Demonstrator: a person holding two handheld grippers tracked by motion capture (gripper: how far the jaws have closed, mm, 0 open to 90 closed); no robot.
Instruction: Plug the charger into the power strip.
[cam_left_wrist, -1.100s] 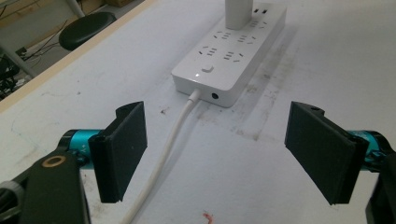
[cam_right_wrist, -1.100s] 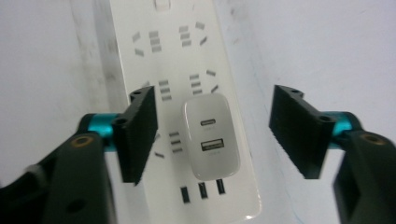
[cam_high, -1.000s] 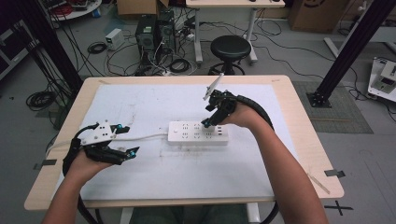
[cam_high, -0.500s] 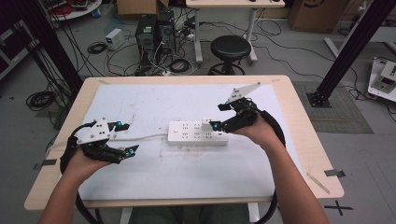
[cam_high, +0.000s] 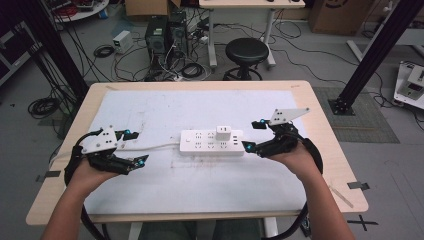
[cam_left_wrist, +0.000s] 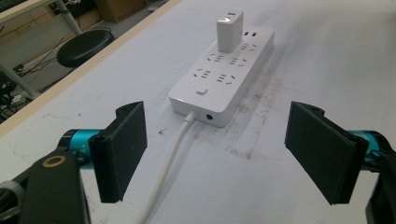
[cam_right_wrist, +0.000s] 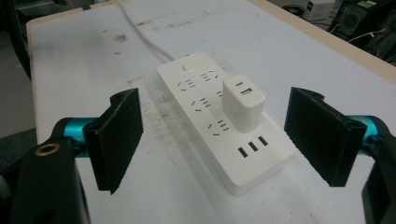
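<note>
White plastic: the power strip (cam_high: 212, 142) is a hard, smooth shell — stiff, probably light enough to skid on the table cover (cam_high: 200, 107) if pushed from one end.
Place: it lies flat near the middle of the table (cam_high: 325, 120), between the two grippers, long side running left to right.
Charger: a small white block (cam_high: 223, 133) stands upright, plugged into a socket in the strip's right half; it likely sits tight in its socket.
Cord: a white cable (cam_left_wrist: 173, 151) leaves the strip's left end and trails toward the left gripper (cam_high: 132, 148); it is limp and may drag on the strip.
Left tongs: spread wide, nothing between them, pointed at the cord end of the strip and a little apart from it.
Right tongs: the right gripper (cam_high: 255, 136) is also spread wide and empty — just beside the strip's right end.
Where to grip: the charger's two flat sides for pulling; across the strip's narrow width to hold it down.
Risk: glossy plastic may slip in the pads (cam_right_wrist: 327, 133), and a skewed pull could lift the whole strip.
</note>
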